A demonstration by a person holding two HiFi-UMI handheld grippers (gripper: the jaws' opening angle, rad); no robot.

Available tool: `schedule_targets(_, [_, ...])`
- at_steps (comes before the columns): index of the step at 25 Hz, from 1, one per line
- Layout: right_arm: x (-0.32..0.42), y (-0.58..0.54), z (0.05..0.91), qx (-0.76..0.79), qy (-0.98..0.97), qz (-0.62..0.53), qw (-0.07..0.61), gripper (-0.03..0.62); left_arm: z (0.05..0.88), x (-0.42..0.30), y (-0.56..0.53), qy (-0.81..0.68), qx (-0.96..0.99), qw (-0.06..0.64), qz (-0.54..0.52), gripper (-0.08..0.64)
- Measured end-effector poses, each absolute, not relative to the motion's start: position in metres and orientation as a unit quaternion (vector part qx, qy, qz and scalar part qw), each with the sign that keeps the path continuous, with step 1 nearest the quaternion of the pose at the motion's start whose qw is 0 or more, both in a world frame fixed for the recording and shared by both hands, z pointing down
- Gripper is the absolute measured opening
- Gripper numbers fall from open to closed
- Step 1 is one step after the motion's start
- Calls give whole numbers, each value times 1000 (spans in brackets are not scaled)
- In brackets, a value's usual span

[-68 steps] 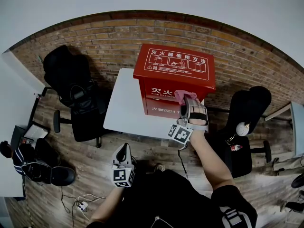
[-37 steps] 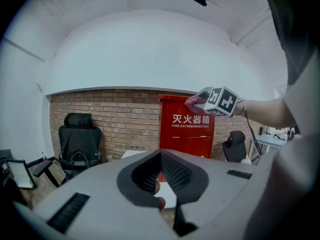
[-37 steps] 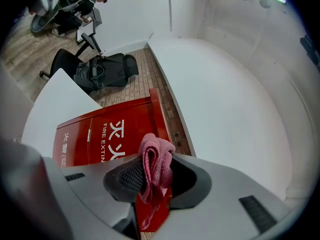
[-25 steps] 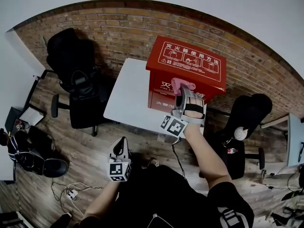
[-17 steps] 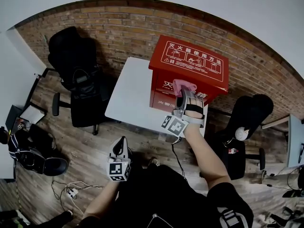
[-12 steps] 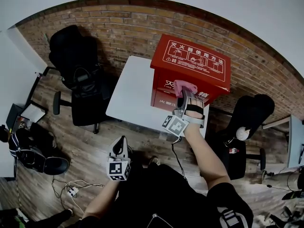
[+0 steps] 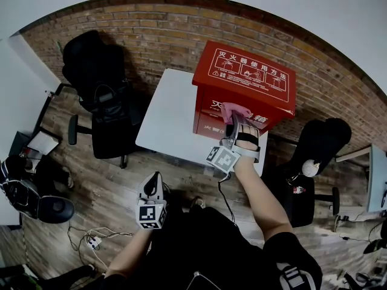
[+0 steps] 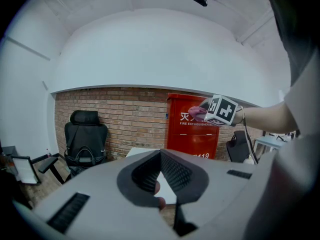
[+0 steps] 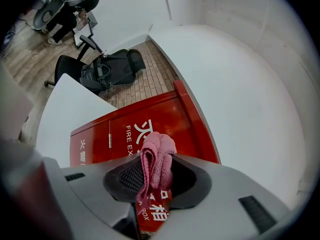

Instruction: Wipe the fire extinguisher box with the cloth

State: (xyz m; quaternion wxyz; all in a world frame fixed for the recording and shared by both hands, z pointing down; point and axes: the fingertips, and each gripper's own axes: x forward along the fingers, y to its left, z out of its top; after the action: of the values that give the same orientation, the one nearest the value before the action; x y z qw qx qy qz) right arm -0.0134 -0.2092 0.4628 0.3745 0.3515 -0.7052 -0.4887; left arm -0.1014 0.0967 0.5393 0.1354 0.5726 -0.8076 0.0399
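Your right claw (image 7: 237, 119) is clamping the pink cloth (image 7: 233, 109) at the fire extinguisher box (image 7: 248, 77) (on a white table (image 7: 169, 119)), while your left claw (image 7: 155, 180) is hanging low, jaws together.

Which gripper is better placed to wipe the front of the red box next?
Right. The right gripper is shut on the pink cloth at the front of the fire extinguisher box. The left gripper hangs low, shut and empty, away from it.

Table (image 7: 166, 116) between chair (image 7: 97, 95) and box (image 7: 245, 83) — wall (image 7: 151, 35) behind
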Motion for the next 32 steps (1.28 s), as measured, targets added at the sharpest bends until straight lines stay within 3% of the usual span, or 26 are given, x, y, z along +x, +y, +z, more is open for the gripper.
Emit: schedule_targets(32, [-17, -209, 524, 320, -710, -476, 410, 123, 543, -106, 94, -805, 573, 146, 47, 21])
